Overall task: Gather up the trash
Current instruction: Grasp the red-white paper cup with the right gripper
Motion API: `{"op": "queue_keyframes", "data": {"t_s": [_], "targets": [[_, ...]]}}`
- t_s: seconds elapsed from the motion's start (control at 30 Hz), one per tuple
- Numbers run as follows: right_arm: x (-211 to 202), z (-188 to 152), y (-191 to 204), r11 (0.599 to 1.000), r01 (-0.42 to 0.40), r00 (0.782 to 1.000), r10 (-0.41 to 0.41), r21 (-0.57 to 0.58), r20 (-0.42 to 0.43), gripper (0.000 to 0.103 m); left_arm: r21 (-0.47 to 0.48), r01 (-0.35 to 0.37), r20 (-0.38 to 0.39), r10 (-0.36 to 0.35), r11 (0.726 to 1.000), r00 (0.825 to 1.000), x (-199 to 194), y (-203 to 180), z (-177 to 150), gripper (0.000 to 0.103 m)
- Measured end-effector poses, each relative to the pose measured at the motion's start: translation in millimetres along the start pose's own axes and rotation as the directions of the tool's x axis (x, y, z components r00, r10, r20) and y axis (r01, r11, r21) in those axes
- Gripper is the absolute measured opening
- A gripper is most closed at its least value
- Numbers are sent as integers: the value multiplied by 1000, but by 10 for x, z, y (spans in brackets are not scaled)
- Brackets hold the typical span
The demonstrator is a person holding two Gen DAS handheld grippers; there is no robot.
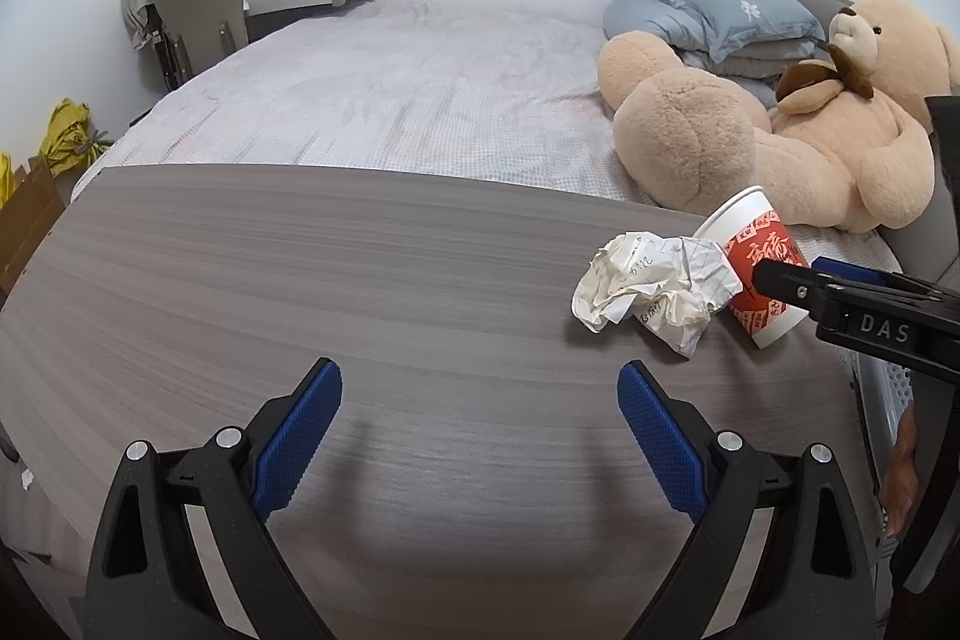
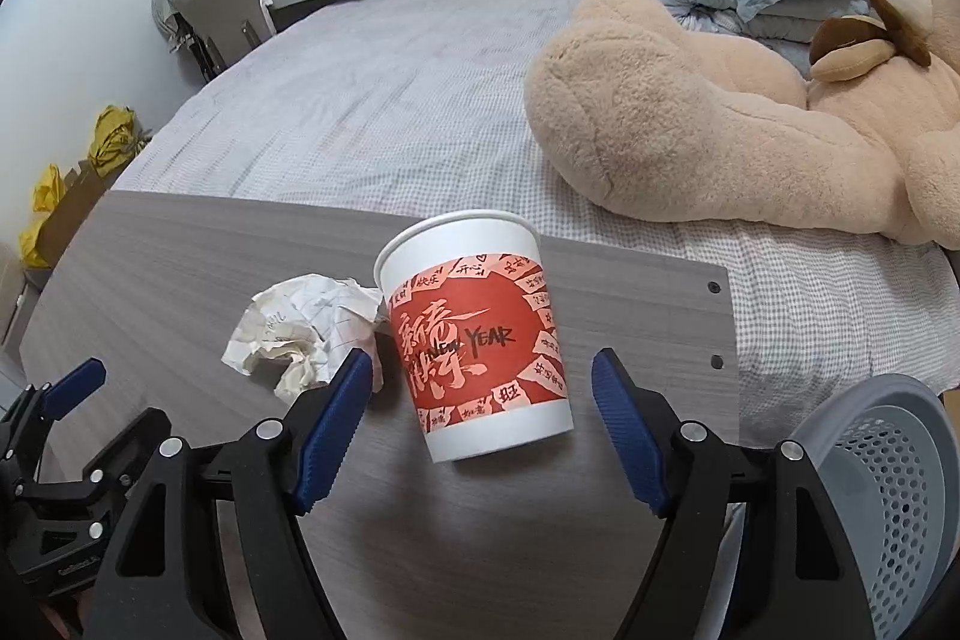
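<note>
A red-and-white paper cup [image 2: 474, 292] stands upright on the grey wooden table [image 2: 180, 268], near its far right edge. It sits between the blue pads of my right gripper [image 2: 483, 361], which is open, and neither pad touches it. A crumpled white paper ball [image 2: 306, 328] lies against the cup's left side. In the left wrist view the cup [image 1: 753, 244] and the paper [image 1: 648, 289] are at the right. My left gripper [image 1: 480, 371] hovers open over bare table [image 1: 300, 280], with nothing between its fingers.
A grey perforated basket [image 2: 888, 460] stands low at the table's right end. Behind the table is a bed [image 1: 390, 88] with a large teddy bear [image 1: 780, 142] and folded pillows. A chair, a desk and yellow bags are at the far left.
</note>
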State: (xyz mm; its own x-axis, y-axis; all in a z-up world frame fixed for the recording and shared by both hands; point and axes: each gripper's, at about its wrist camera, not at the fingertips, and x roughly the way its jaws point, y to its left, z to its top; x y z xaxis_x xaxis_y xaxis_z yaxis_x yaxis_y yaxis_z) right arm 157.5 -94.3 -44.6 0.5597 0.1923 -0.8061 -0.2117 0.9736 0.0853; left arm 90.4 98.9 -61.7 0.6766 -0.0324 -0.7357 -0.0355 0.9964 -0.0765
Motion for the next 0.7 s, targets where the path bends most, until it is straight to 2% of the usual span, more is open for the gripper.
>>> {"op": "queue_keyframes", "data": {"t_s": [0.4,0.7], "targets": [[271,64,-38,1000,17,998,-18,-7,-55,72,-4,2,-16,-3,1000,1000,48,20,7,91],[296,63,32,998,58,997,-59,-33,-41,69,-1,5,-18,-5,1000,1000,47,10,8,91]]}}
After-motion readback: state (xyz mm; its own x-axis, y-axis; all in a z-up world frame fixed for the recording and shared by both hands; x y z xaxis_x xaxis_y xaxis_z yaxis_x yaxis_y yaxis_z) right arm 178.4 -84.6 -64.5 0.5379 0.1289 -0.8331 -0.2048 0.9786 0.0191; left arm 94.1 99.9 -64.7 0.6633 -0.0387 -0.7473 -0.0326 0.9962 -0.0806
